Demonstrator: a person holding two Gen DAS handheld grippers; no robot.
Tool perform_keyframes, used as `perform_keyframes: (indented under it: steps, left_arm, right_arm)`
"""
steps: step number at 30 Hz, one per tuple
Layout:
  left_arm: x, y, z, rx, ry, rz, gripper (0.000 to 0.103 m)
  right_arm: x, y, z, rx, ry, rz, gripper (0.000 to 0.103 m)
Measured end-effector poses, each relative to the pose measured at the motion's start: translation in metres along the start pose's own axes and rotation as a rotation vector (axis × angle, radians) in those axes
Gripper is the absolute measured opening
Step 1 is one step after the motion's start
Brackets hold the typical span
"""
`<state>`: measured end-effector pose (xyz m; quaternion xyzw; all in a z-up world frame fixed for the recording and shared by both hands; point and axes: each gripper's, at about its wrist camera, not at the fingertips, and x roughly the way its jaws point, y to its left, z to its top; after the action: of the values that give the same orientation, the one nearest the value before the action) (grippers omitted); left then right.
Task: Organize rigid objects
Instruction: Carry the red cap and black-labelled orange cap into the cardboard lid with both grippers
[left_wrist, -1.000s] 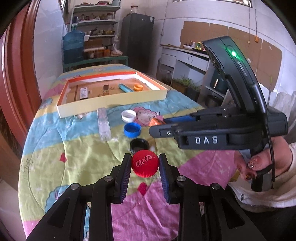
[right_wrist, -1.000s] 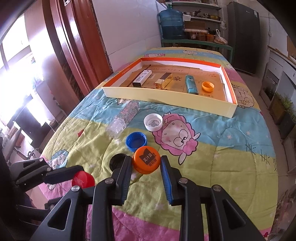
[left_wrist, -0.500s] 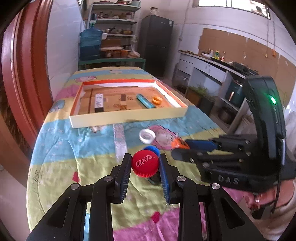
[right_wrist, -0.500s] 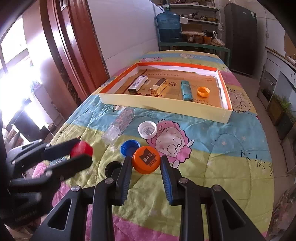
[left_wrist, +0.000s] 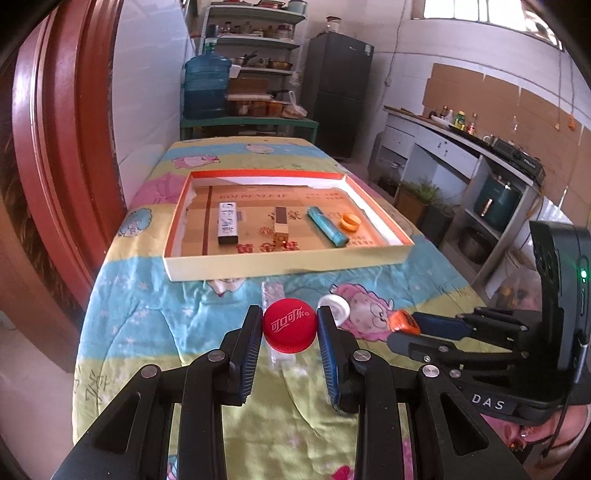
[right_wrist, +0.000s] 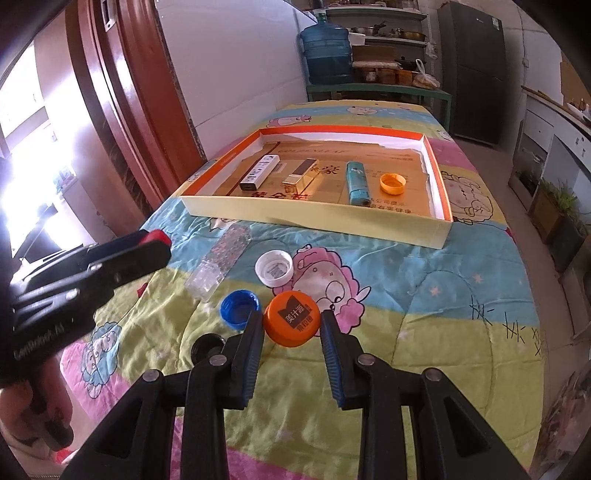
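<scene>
My left gripper (left_wrist: 290, 328) is shut on a red bottle cap (left_wrist: 290, 325) and holds it above the quilt, short of the box. My right gripper (right_wrist: 291, 323) is shut on an orange cap (right_wrist: 291, 323), also in the air; it shows at the right of the left wrist view (left_wrist: 404, 323). The left gripper with the red cap (right_wrist: 157, 235) shows at the left of the right wrist view. The shallow cardboard box (right_wrist: 314, 210) ahead holds a white pack (right_wrist: 260, 172), a gold box (right_wrist: 301, 175), a teal lighter (right_wrist: 356, 182) and an orange cap (right_wrist: 392, 183).
On the quilt lie a white cap (right_wrist: 274, 267), a blue cap (right_wrist: 240, 308), a black cap (right_wrist: 207, 345) and a clear plastic case (right_wrist: 219, 267). A red door frame (right_wrist: 122, 110) stands left. Shelves, a water jug (right_wrist: 325, 48) and a fridge stand beyond the table.
Both grippers have risen and moved forward toward the box, each still holding its cap. The loose caps on the quilt have not moved.
</scene>
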<state>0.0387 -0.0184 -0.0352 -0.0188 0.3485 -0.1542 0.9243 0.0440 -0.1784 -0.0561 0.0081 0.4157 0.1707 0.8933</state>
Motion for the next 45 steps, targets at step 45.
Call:
perform_keyframes:
  steps: [45]
  left_arm:
    - [0.091, 0.032, 0.077, -0.054, 0.026, -0.018, 0.031]
  right_arm:
    - [0.053, -0.017, 0.084, -0.024, -0.021, 0.002, 0.032]
